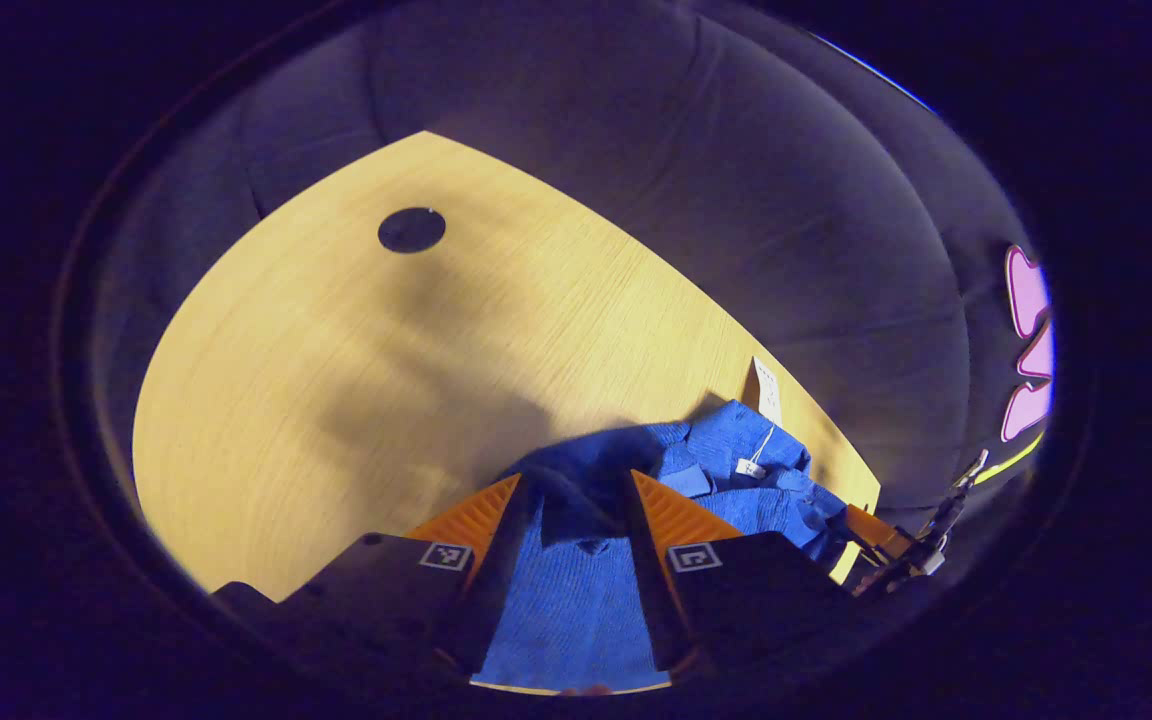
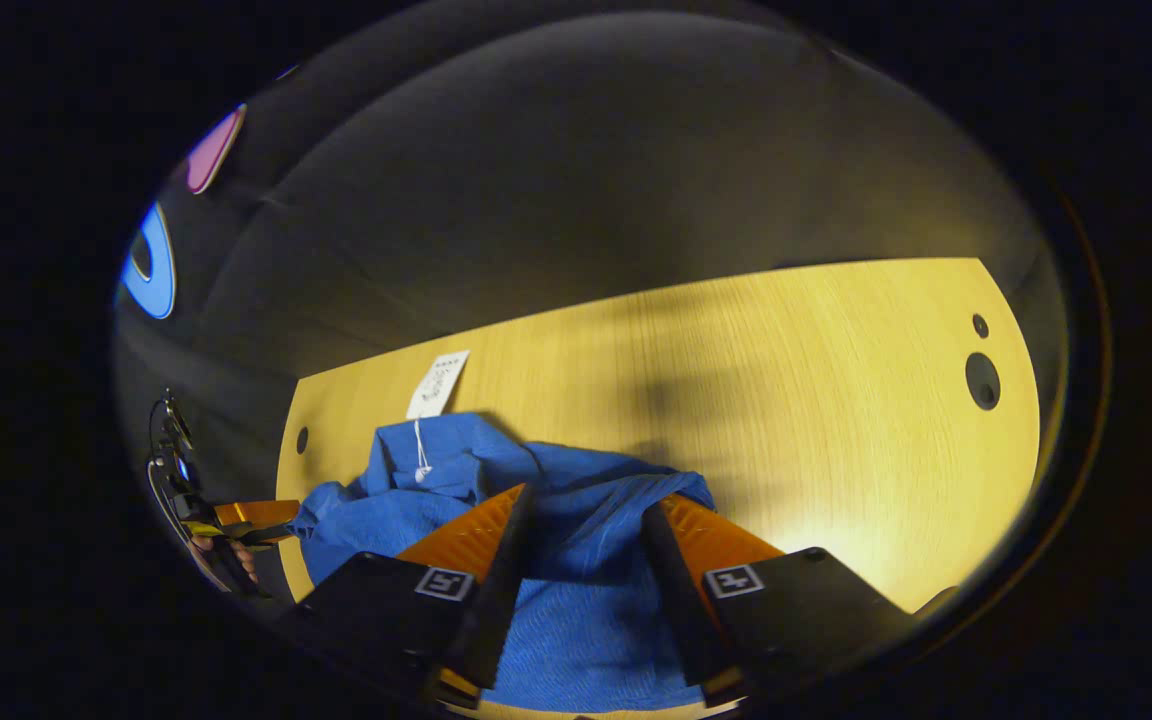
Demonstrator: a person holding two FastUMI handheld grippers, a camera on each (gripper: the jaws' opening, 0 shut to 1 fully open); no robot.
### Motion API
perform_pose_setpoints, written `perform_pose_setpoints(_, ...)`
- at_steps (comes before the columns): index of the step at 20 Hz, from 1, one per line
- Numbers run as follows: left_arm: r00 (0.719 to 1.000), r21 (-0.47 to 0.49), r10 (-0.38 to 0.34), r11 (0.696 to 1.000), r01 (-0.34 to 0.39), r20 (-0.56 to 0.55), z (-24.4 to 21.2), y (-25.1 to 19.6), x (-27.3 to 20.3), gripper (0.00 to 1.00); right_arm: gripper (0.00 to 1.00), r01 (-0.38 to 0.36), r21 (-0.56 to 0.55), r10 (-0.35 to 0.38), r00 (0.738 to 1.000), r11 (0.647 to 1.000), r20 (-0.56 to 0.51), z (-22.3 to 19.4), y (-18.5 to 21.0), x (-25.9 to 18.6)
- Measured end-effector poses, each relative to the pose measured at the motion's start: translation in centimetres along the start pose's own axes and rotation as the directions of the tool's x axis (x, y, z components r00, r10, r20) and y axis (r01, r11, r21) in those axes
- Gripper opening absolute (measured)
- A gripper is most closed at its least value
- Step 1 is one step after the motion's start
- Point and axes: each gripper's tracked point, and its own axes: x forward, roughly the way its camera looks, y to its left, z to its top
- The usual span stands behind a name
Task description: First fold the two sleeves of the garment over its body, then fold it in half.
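Blue knit garment (image 1: 736,470) bunched near the table's far edge, by the booth wall; white hang tag (image 1: 767,388) on a string lying on bare wood just beyond it. Left gripper (image 1: 576,490) over the cloth, fingers apart, a fold of blue fabric between them; clamping cannot be told. Right gripper (image 2: 584,505) likewise over the garment (image 2: 576,500), fingers apart with cloth between, grip not discernible. Wooden table (image 1: 336,350) with round cable holes (image 2: 982,380) toward its corners.
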Motion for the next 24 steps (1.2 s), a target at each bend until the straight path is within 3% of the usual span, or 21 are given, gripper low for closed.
perform_pose_setpoints(1,0.999,0.008,0.020,1.000,-0.020,0.034,0.7,0.1,-0.1,0.62,0.88,-0.009,-0.010,0.010,0.999,1.000,0.038,1.0,0.6,-0.7)
perform_pose_setpoints(2,0.997,0.016,0.039,0.999,-0.040,0.060,1.1,0.5,-1.1,0.70,1.00,-0.006,-0.016,0.008,0.996,1.000,0.086,2.0,0.8,-1.1)
perform_pose_setpoints(4,0.992,0.025,0.063,0.997,-0.067,0.110,1.8,1.1,-3.2,0.77,0.98,-0.008,-0.018,0.011,0.984,1.000,0.180,4.4,1.5,-2.6)
perform_pose_setpoints(8,0.979,0.046,0.049,0.997,-0.059,0.200,2.3,0.3,-7.0,0.81,0.98,-0.013,-0.054,0.028,0.958,0.998,0.285,6.3,2.7,-7.1)
perform_pose_setpoints(14,0.953,0.162,0.004,0.985,-0.055,0.304,-0.8,-3.0,-12.7,0.85,0.98,0.001,-0.132,0.052,0.917,0.991,0.396,4.8,5.8,-15.0)
perform_pose_setpoints(17,0.918,0.283,-0.014,0.953,-0.107,0.395,-3.4,-5.3,-16.1,0.85,0.98,0.010,-0.179,0.072,0.894,0.984,0.441,3.1,8.1,-19.8)
perform_pose_setpoints(24,0.824,0.469,-0.190,0.878,-0.100,0.533,-10.4,-11.0,-27.9,0.85,0.97,0.107,-0.305,0.107,0.788,0.946,0.607,-0.6,14.5,-32.8)
